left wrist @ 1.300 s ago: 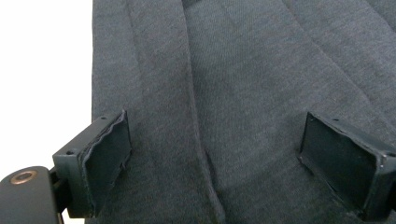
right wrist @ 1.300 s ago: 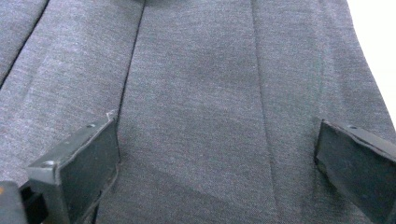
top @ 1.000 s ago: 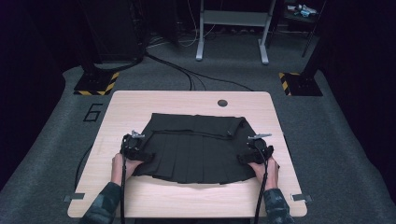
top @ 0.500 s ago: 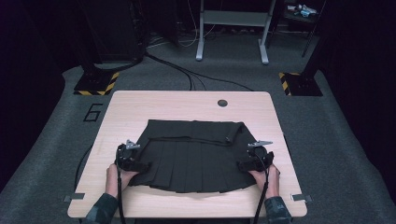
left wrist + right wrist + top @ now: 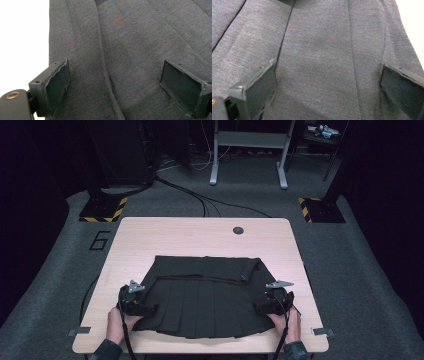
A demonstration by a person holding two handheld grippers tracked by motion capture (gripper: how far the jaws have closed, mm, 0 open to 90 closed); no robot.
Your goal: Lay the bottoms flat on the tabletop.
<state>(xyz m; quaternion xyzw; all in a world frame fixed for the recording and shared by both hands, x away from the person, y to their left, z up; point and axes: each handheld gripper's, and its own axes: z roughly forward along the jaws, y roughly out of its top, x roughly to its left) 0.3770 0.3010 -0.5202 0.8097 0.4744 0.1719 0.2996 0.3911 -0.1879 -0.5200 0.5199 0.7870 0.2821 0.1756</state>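
Both grippers have slid nearer the table's front edge, and the dark grey pleated fabric skirt [image 5: 202, 300] has come with them. Left gripper [image 5: 146, 309] and right gripper [image 5: 260, 307] hover wide open over its side edges, holding nothing, on the light wooden table [image 5: 175, 237].

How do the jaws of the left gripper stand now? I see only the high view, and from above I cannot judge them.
Observer: In the left gripper view, the left gripper has its jaws wide open. The dark skirt lies flat between them, not pinched.
Operator: And the right one, please?
Observer: The right gripper is wide open too, and the cloth lies loose between its jaws.
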